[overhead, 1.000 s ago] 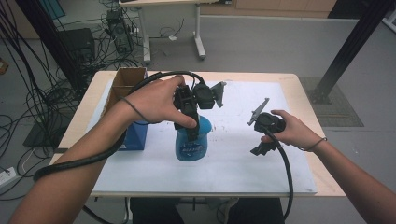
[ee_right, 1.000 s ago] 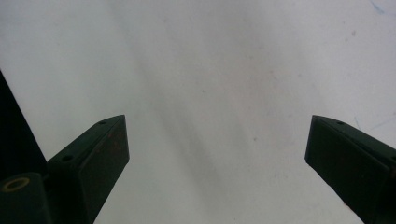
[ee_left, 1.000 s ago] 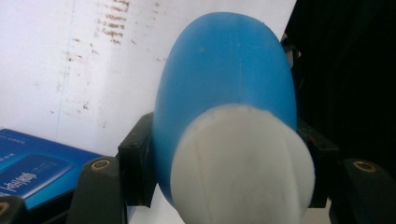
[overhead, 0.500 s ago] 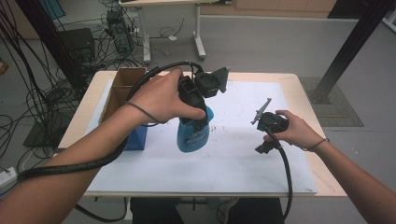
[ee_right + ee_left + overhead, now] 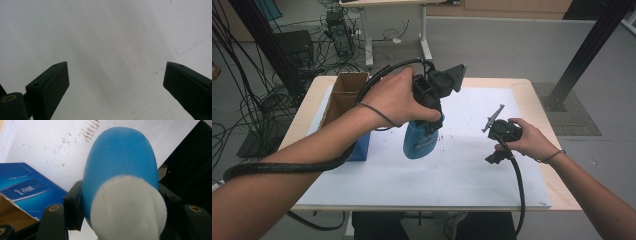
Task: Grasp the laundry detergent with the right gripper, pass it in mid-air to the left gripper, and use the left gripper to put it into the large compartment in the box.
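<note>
Blue plastic bottle (image 5: pixel 421 141) hanging tilted over the white sheet (image 5: pixel 462 170), clear of the paper, near the middle of the table (image 5: pixel 537 90). Being clamped at its upper end by the left gripper (image 5: pixel 432 107), jaws closed tight on either side just below the white cap (image 5: pixel 128 207). Being carried by the left hand (image 5: pixel 394 97), which is wrapping around the gripper body from above, cable looping away behind it. In the left gripper view, pointing base-first down towards the paper, with faint brown marks showing on the sheet beyond it. Lying below and to one side, a dark blue box (image 5: pixel 27 188) with pale lettering, touching torn brown cardboard. In the high view, sitting at the left end of the table, an open cardboard box (image 5: pixel 344 95) with that blue box against its near side. Resting well apart to the right, the right gripper (image 5: pixel 493 120) in the right hand (image 5: pixel 524 140), jaws spread wide and gripping nothing, facing bare white paper.
</note>
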Demonstrator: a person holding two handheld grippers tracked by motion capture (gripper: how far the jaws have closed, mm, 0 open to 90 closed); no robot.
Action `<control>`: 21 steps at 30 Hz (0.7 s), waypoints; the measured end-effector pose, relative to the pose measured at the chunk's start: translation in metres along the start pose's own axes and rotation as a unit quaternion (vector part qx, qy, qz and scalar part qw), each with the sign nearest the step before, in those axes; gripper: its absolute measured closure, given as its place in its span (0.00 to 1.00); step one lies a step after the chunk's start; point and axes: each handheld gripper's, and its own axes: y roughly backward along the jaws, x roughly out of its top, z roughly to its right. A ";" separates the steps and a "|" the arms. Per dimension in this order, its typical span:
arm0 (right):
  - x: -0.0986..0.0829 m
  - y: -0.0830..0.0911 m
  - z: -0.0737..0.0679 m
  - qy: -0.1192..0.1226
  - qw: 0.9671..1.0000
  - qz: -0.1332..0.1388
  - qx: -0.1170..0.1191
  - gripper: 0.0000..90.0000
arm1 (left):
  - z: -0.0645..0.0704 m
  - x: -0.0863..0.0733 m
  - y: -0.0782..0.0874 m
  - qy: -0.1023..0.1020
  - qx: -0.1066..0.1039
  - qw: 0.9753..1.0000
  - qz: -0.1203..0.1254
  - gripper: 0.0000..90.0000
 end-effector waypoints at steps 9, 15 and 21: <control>0.002 -0.001 -0.002 -0.004 1.000 0.003 0.004 0.08 | -0.027 0.001 0.030 0.040 0.011 0.999 0.013 0.41; 0.003 -0.002 -0.002 0.001 1.000 0.005 0.004 0.08 | -0.051 -0.006 0.046 0.078 0.023 0.997 0.018 0.41; 0.003 -0.002 -0.002 0.002 1.000 0.008 0.004 0.08 | -0.083 -0.019 0.059 0.123 0.027 0.992 0.028 0.41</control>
